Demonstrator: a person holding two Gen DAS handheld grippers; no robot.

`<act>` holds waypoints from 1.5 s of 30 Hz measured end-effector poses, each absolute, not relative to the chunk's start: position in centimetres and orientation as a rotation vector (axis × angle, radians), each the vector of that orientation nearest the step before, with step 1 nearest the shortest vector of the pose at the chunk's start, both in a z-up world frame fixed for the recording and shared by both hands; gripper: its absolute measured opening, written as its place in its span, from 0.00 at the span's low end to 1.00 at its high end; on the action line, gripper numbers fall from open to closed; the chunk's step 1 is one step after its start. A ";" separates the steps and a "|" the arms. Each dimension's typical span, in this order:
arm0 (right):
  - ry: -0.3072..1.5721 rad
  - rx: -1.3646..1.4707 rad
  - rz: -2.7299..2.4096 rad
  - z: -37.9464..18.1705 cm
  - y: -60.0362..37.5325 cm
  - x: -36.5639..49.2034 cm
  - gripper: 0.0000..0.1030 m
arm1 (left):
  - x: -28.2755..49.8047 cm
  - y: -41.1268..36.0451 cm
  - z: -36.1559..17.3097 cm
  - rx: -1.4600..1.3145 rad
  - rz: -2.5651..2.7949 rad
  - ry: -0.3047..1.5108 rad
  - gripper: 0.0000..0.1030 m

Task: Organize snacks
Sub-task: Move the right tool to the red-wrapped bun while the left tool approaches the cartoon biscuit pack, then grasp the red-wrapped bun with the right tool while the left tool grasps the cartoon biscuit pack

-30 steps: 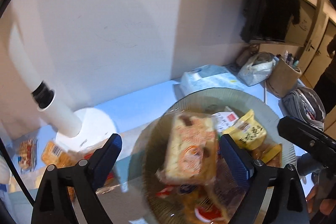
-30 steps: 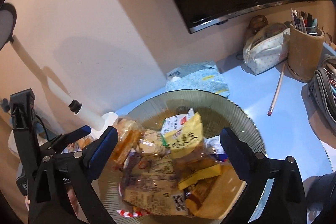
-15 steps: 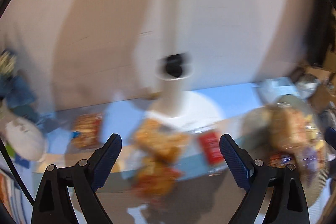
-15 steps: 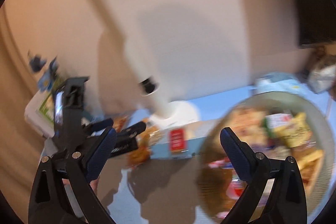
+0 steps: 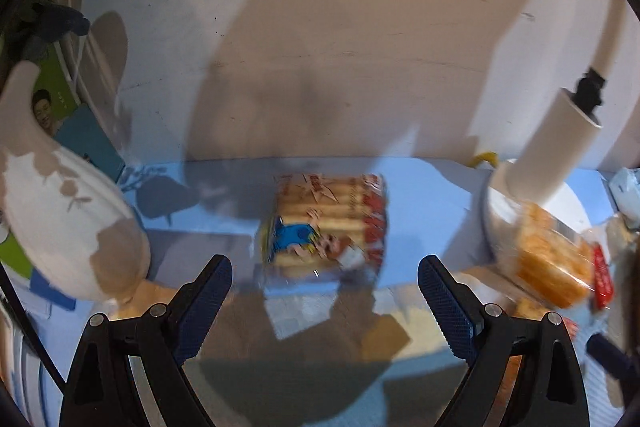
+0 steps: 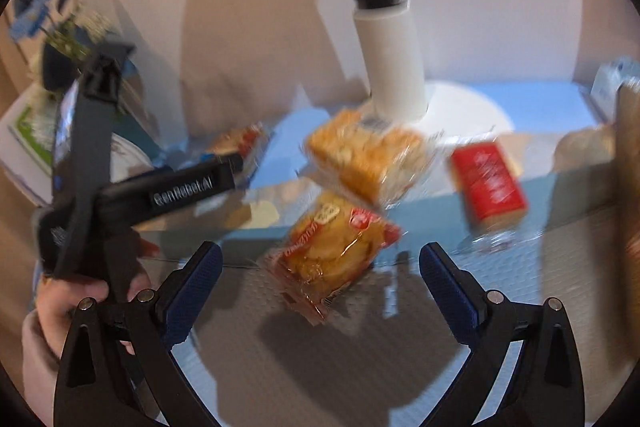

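Blue tabletop lies bare around a biscuit packet at 12 o'clock of the left gripper; right gripper faces a yellow snack. Both jaws gape wide, holding nothing.

A cracker packet with blue-and-red print is laid flat on the bench. A clear-wrapped biscuit pack is propped over a yellow-red snack bag, with a red packet nearby.

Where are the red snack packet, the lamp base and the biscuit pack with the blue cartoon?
red snack packet (image 6: 488, 183), right wrist view, front face
lamp base (image 6: 468, 107), right wrist view, top of disc
biscuit pack (image 5: 324, 223), left wrist view, wrapper middle
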State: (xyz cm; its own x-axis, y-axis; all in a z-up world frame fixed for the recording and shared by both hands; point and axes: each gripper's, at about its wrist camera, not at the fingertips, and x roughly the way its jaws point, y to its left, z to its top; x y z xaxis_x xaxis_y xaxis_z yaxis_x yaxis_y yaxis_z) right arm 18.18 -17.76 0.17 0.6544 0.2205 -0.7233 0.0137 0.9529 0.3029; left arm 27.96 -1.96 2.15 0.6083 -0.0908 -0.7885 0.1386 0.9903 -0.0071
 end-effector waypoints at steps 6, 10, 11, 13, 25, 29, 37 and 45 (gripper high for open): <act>0.836 0.252 0.086 -2.2 -16.7 18.9 1.00 | 30.7 -2.5 -0.4 0.069 -0.136 0.922 0.90; 0.856 0.191 0.055 -2.2 -15.6 19.2 1.00 | 32.1 -1.2 -1.7 -0.022 -0.111 0.978 1.00; 0.860 0.176 0.047 -2.3 -15.4 19.2 1.00 | 32.2 -1.1 -1.8 -0.021 -0.096 0.980 1.00; 0.875 0.132 0.026 -2.3 -14.8 19.4 1.00 | 32.2 -1.5 -1.9 0.007 -0.086 0.985 1.00; 0.889 0.089 0.009 -2.4 -14.4 19.3 1.00 | 32.1 -2.3 -1.9 0.010 -0.094 0.984 1.00; 0.893 0.074 0.002 -2.4 -14.1 19.1 1.00 | 32.1 -2.4 -1.9 0.010 -0.094 0.984 1.00; 0.894 0.065 -0.004 -3.2 -13.0 20.2 1.00 | 32.1 -2.4 -1.9 0.009 -0.094 0.985 1.00; 0.892 0.054 -0.008 -3.0 -13.0 19.9 1.00 | 32.2 -2.4 -1.9 0.009 -0.093 0.986 1.00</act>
State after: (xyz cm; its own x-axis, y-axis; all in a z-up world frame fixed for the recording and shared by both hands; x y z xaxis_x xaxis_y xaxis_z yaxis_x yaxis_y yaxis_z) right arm 19.89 -13.02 -2.98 0.6277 0.0156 -0.7783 0.0294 0.9986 0.0437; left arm 32.17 -2.44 -1.87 0.5487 -0.0746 -0.8327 0.0827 0.9960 -0.0347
